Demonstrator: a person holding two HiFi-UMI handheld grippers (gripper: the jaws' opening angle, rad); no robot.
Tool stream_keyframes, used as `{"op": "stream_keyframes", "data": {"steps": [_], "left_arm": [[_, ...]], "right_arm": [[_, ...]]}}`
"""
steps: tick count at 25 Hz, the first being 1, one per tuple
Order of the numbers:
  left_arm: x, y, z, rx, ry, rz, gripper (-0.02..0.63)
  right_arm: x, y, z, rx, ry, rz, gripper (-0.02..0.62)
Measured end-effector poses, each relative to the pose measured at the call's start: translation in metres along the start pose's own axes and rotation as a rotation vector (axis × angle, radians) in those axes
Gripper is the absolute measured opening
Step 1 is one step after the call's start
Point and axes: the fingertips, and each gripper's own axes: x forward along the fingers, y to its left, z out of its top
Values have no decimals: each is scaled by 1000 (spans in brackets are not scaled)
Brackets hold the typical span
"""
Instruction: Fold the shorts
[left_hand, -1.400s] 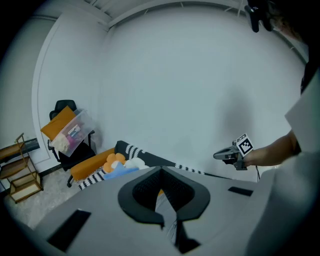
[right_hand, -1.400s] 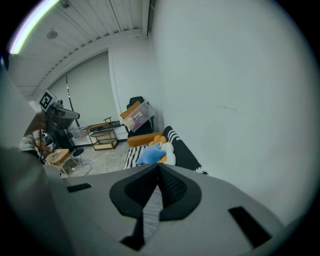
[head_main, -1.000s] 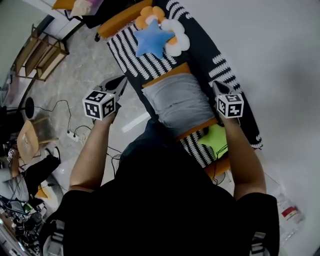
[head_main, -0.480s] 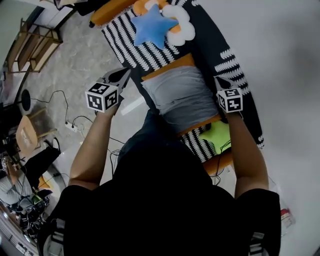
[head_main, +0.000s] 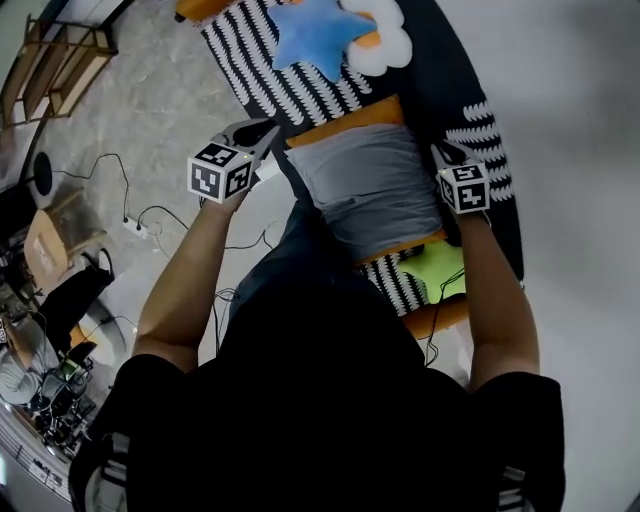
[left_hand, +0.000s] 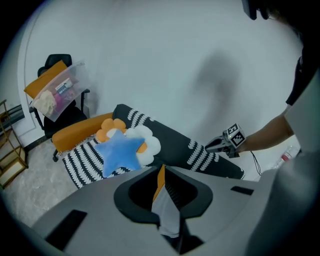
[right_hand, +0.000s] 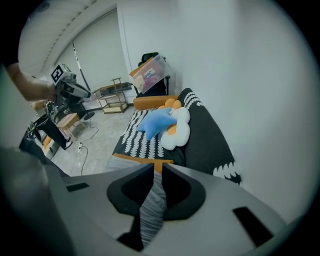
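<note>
Left gripper (head_main: 265, 130) and right gripper (head_main: 443, 150): jaws just eased open to a narrow slit, grey fabric between them, pads not pinching. The shorts (head_main: 370, 190) lie flat on the sofa (head_main: 455, 60). The person (head_main: 320, 390) hides their near-left corner.

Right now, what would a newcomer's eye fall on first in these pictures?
The blue star pillow at the far end of the striped sofa stands out first. Next come the grey shorts, spread flat on it, with the left claw and right claw at their sides, jaws just opening, gripping nothing.
</note>
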Motion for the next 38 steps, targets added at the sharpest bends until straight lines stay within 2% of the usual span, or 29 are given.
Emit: {"op": "stream_keyframes", "data": {"steps": [5, 10, 15, 19, 26, 29, 33, 38], "left_arm": [[32, 3, -18, 27, 82, -47, 100], [54, 13, -45, 34, 185, -81, 114], [78, 29, -76, 39, 241, -102, 120], [91, 31, -100, 74, 280, -138, 135], [119, 39, -159, 125, 386, -182, 141], [127, 36, -177, 141, 423, -193, 144], [141, 14, -197, 193, 457, -245, 154], [175, 22, -236, 245, 478, -290, 169]], "right_arm": [[28, -1, 7, -102, 60, 46, 81], [55, 1, 6, -119, 123, 99, 101], [88, 2, -4, -187, 185, 139, 106], [104, 1, -12, -250, 238, 163, 109], [143, 5, -23, -293, 310, 204, 126], [145, 17, -34, -351, 351, 242, 133], [134, 19, -54, -479, 413, 252, 147], [169, 21, -79, -555, 456, 288, 146]]}}
